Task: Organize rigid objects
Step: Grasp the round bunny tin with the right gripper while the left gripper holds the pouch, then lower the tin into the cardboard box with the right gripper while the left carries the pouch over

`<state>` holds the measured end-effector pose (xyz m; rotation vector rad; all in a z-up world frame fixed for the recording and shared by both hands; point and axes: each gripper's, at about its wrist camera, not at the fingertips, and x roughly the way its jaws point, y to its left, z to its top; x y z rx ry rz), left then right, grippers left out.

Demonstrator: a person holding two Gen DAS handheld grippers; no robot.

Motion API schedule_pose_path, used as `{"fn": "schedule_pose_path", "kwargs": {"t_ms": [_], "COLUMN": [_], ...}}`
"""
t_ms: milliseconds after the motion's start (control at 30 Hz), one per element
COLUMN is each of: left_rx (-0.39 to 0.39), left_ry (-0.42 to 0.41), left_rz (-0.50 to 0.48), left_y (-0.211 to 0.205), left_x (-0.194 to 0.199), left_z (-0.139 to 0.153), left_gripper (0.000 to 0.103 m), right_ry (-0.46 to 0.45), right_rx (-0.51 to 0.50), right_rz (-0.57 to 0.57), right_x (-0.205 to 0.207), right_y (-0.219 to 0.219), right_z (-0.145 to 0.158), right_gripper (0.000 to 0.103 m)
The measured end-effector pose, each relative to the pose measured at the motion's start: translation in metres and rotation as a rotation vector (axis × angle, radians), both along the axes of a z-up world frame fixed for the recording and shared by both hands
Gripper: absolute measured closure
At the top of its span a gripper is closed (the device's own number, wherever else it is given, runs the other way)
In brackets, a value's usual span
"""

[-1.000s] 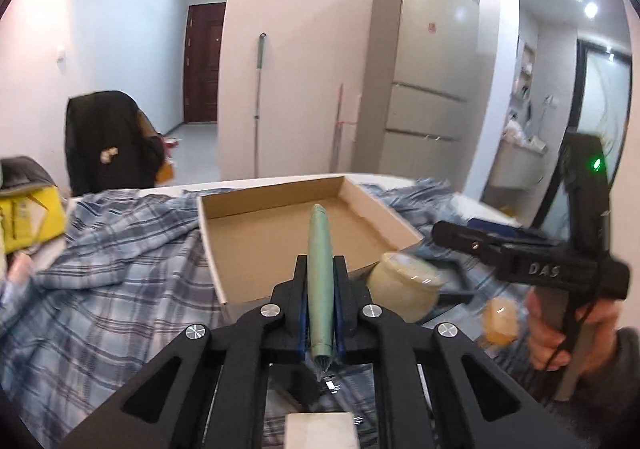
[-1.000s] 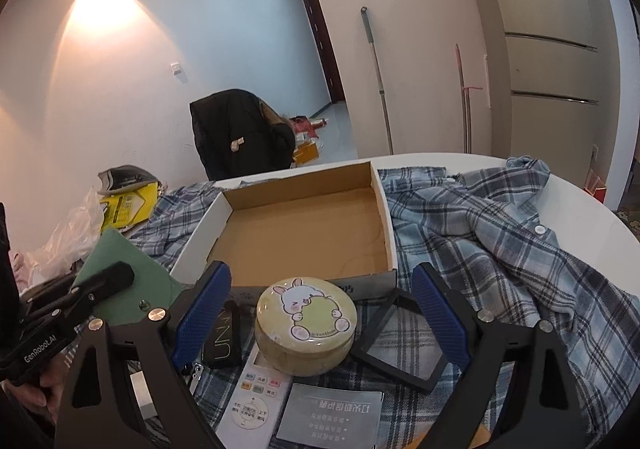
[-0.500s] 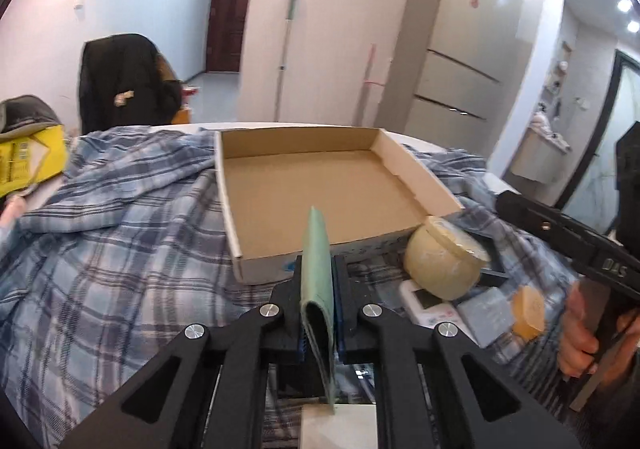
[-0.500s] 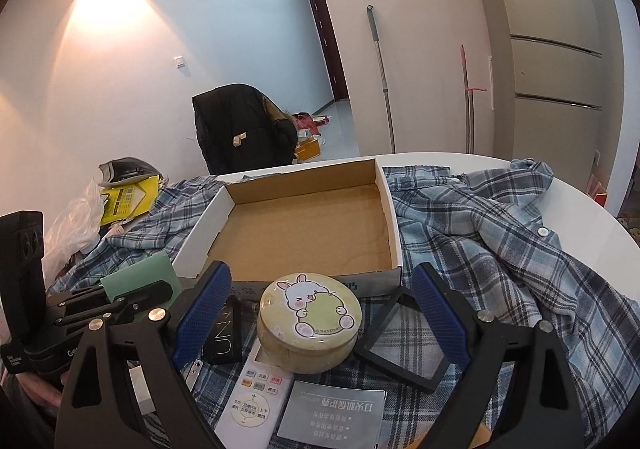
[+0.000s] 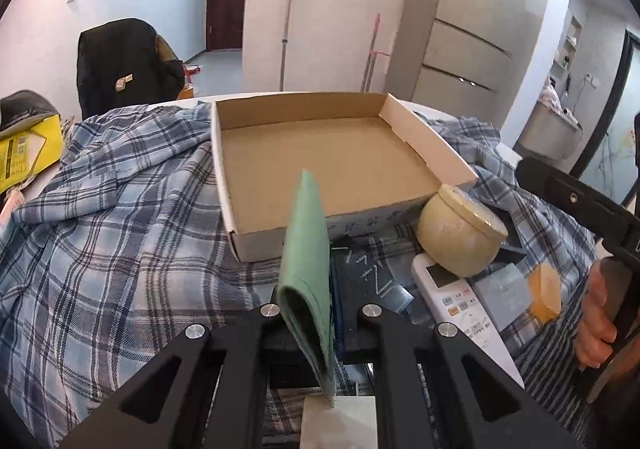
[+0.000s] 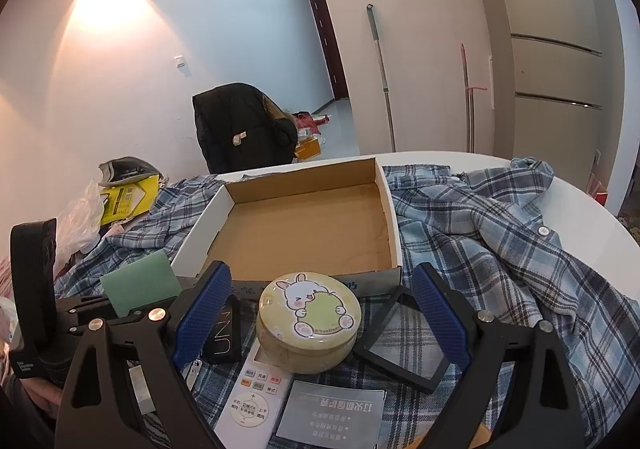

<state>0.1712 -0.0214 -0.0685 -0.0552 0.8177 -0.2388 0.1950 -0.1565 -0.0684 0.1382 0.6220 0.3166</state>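
Note:
My left gripper is shut on a thin green wallet, held on edge just in front of the open cardboard box. From the right wrist view the wallet sits left of the box. My right gripper is open, its blue pads either side of a round yellow tin with a rabbit lid, which also shows in the left wrist view. The tin rests on a white remote.
A plaid shirt covers the round white table. A black box, black square frame, grey card and an orange block lie before the box. A jacket-draped chair stands behind.
My left gripper has tilted down and dropped lower with the wallet, toward the box's near edge. The right gripper has barely moved.

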Motion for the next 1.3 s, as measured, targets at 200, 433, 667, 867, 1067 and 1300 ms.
{"fn": "schedule_pose_path", "kwargs": {"t_ms": [200, 433, 667, 867, 1067, 1300], "left_rx": [0.041, -0.012, 0.003, -0.008, 0.011, 0.002], "left_ry": [0.036, -0.024, -0.176, -0.250, -0.296, -0.336], "left_rz": [-0.054, -0.044, -0.063, -0.017, 0.014, 0.030], "left_y": [-0.011, -0.002, -0.006, 0.002, 0.010, 0.014], "left_x": [0.003, -0.005, -0.025, -0.035, -0.051, -0.048], "left_z": [-0.005, 0.005, 0.026, 0.043, 0.076, 0.126], "left_gripper": [0.096, 0.096, 0.096, 0.096, 0.096, 0.096], "right_ry": [0.051, 0.142, 0.222, 0.201, 0.090, 0.013], "right_rx": [0.018, 0.045, 0.036, 0.028, 0.004, -0.013], "right_rz": [0.035, 0.082, 0.138, 0.113, 0.076, 0.075], "right_x": [0.007, 0.022, 0.030, 0.026, 0.011, 0.001], "right_y": [0.002, 0.007, 0.018, 0.015, 0.008, 0.014], "right_z": [-0.007, -0.025, -0.039, -0.036, -0.009, 0.045], "right_gripper": [0.012, 0.016, 0.027, 0.034, 0.034, 0.034]}}
